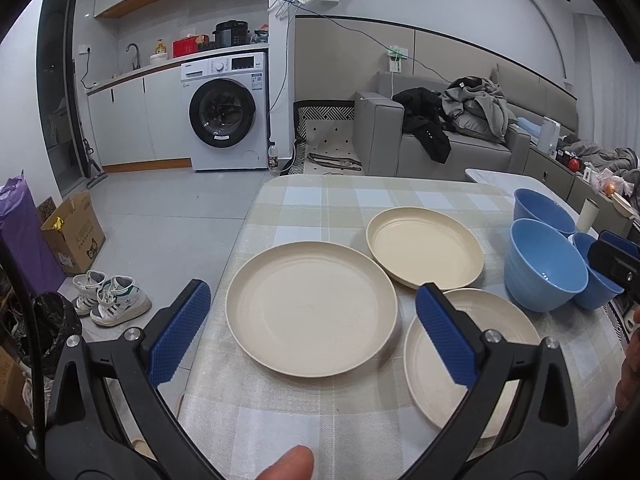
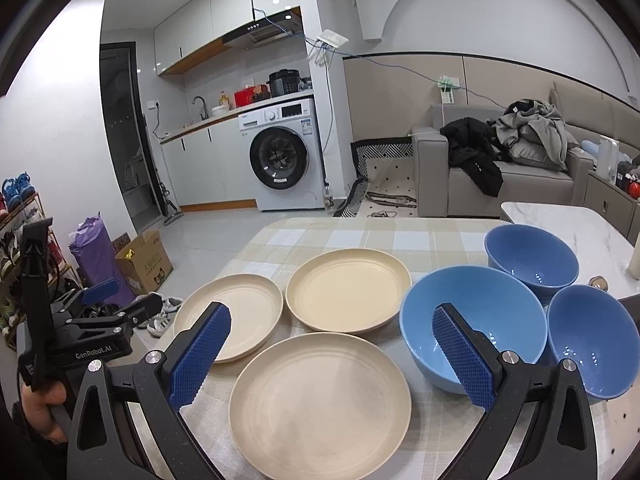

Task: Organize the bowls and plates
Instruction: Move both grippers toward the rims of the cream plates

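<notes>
A checked tablecloth (image 1: 320, 200) covers the table. In the left wrist view the left gripper (image 1: 312, 336), jaws spread and empty, hovers over the big plate (image 1: 312, 308), two more plates just beyond it. In the right wrist view the right gripper (image 2: 332, 356), also spread, hangs left of the large bowl (image 2: 472, 316). Nothing seems stacked yet; the next move likely calls for pinching one rim.

Both wrist cams look forward and down from the near table edge (image 1: 288, 200), left cam off the left corner, right cam further right; both share the three cream plates (image 2: 320, 404), blue bowls (image 1: 544, 264), kitchen and sofa.
</notes>
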